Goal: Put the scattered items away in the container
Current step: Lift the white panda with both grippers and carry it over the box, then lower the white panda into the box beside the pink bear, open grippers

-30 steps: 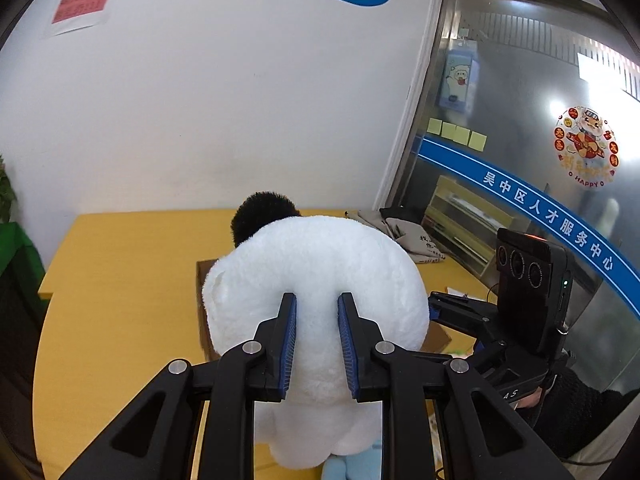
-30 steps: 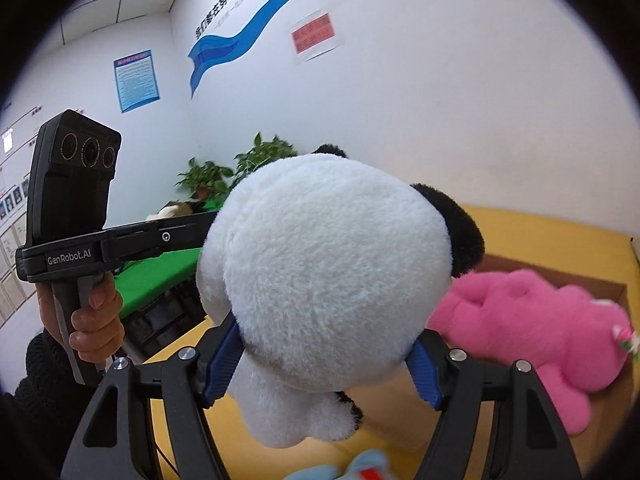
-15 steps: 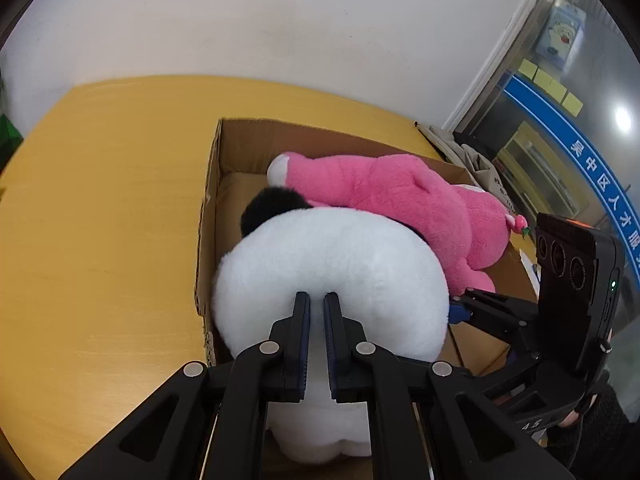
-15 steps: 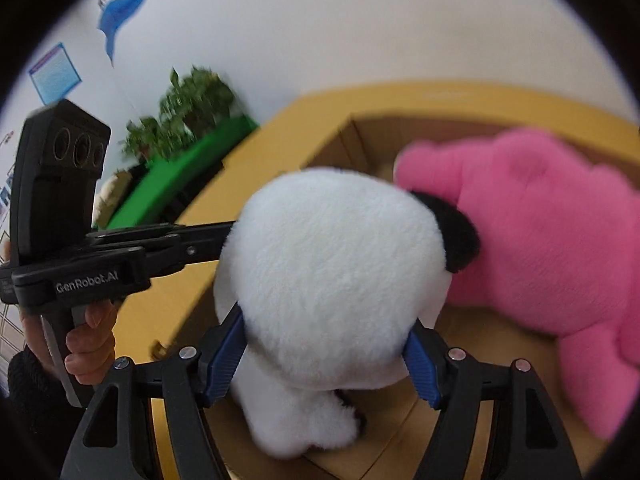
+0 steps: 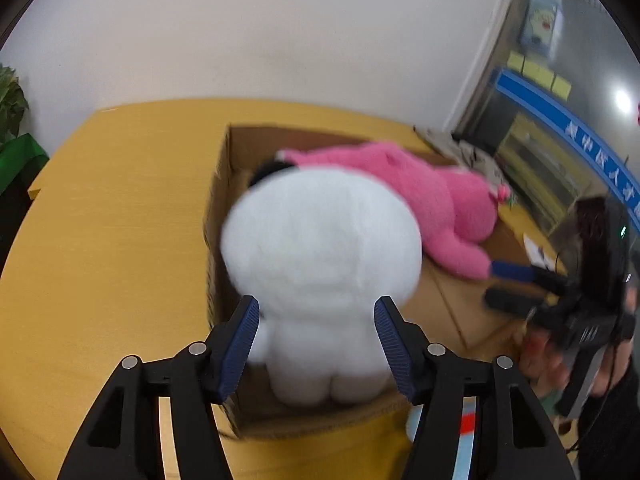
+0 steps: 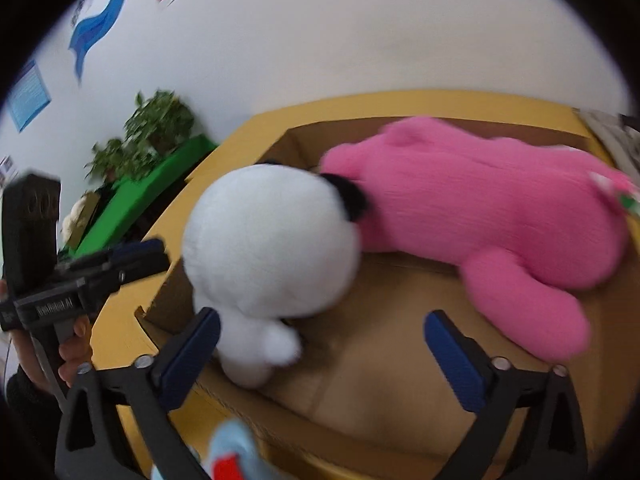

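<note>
The white round plush panda sat in the brown cardboard box beside the pink plush toy; left tool and right tool had just opened, clear of it.

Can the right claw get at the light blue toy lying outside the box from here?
Probably yes: the right claw is open and empty, and the light blue toy lies just beneath it, outside the cardboard box, with nothing over it.
</note>
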